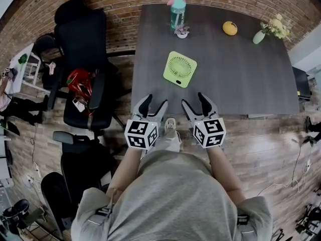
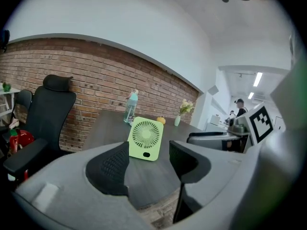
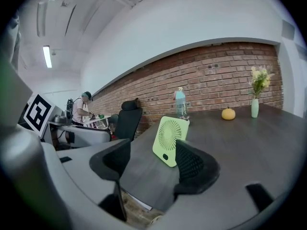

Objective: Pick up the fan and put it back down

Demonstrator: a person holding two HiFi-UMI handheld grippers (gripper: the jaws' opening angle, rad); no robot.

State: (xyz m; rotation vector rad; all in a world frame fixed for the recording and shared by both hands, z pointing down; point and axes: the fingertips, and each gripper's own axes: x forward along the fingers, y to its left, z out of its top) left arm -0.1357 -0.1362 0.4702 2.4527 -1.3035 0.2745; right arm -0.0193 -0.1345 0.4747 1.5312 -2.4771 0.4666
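A light green square fan [image 1: 180, 69] stands upright on the dark table [image 1: 241, 79], a little in from its near edge; its grille faces me in the left gripper view [image 2: 146, 138] and in the right gripper view [image 3: 170, 140]. My left gripper [image 1: 154, 104] is open at the near edge, left of the fan and short of it, with nothing between its fingers. My right gripper [image 1: 197, 103] is open too, at the same edge and just right of the fan's line. In their own views, the left gripper [image 2: 149, 163] and the right gripper [image 3: 154, 163] frame the fan.
At the table's far side stand a teal water bottle [image 1: 177, 10], a small orange pumpkin [image 1: 229, 28] and a vase of flowers [image 1: 273, 28]. Black office chairs [image 1: 83, 59] stand left of the table. People sit at desks in the background.
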